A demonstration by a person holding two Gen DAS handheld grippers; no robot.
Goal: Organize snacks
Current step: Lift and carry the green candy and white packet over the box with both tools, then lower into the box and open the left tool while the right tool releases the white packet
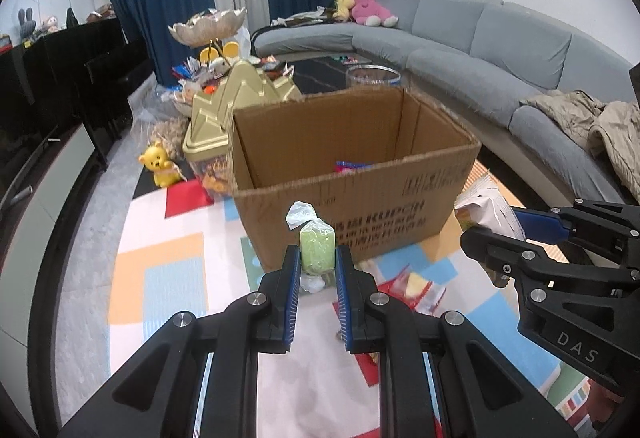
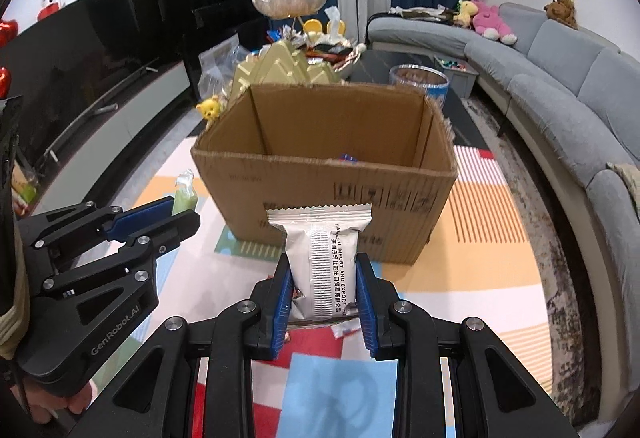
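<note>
Left gripper [image 1: 318, 258] pinches a small green candy [image 1: 317, 248]; right gripper [image 2: 324, 278] clamps a white snack packet [image 2: 322, 262] mid-body. Both look light, crinkly, slippery, held near the open cardboard box [image 2: 400, 194].

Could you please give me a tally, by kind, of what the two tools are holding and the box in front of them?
Green wrapped sweet, held in the left tool: 1
White snack packet, held in the right tool: 1
Open cardboard box: 1
Total: 3
</note>
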